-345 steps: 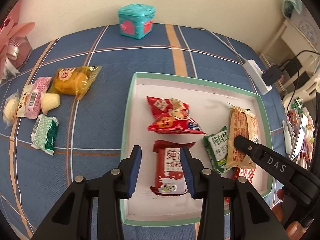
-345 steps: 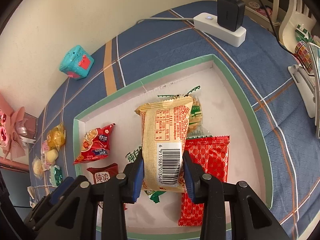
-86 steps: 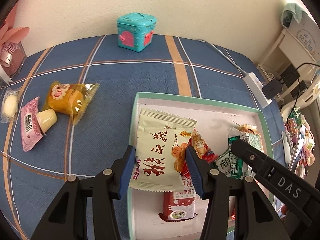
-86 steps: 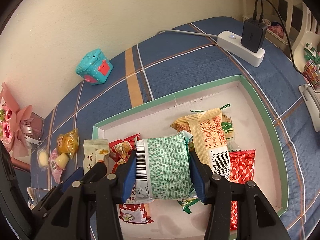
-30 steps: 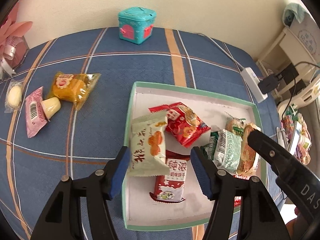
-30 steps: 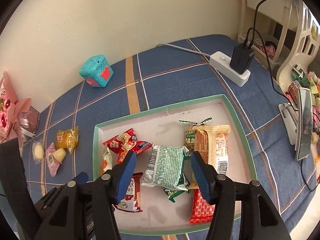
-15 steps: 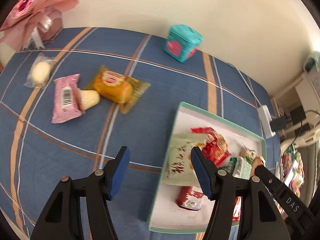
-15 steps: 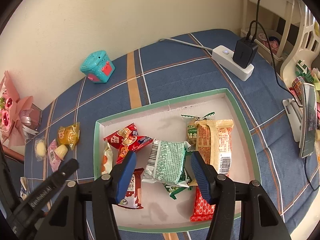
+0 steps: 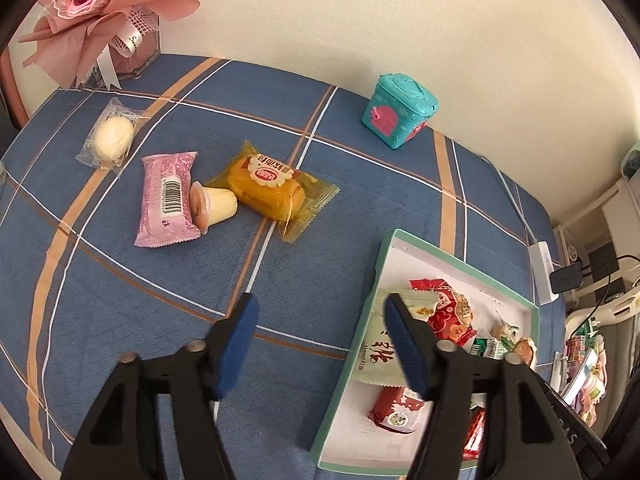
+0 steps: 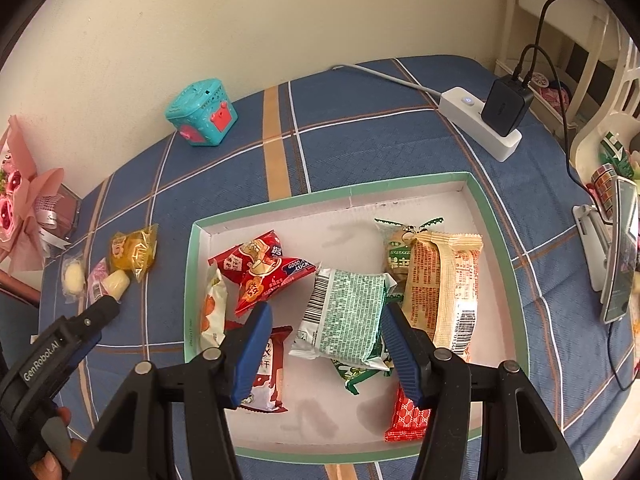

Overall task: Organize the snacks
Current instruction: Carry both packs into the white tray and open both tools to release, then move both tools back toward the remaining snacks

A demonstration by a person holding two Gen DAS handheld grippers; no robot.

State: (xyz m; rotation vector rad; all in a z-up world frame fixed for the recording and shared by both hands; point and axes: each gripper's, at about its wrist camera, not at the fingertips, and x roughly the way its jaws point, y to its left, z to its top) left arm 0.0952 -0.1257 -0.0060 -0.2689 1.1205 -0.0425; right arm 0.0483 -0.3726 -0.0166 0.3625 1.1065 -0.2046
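Note:
A green-rimmed white tray (image 10: 191, 280) holds several packets, among them a red one (image 10: 260, 268), a green one (image 10: 344, 316) and a tan wafer pack (image 10: 444, 288). My right gripper (image 10: 327, 316) hovers over the tray with its jaws opening. The green packet lies below them, free of the pads. My left gripper (image 9: 322, 312) hangs over the blue cloth by the tray's (image 9: 384, 256) left rim, jaws opening and empty. Loose on the cloth beyond it lie an orange cake packet (image 9: 268, 188), a jelly cup (image 9: 212, 208), a pink packet (image 9: 168, 200) and a wrapped white bun (image 9: 110, 140).
A teal toy box (image 9: 400, 110) stands by the wall and a pink bouquet (image 9: 108, 12) fills the far left corner. A power strip with a charger (image 10: 480, 128) and a phone on a stand (image 10: 620, 260) sit right of the tray.
My left gripper has swung left off the tray toward the loose snacks, and its jaws stand wider. The right gripper has stayed over the tray with its jaws a little wider.

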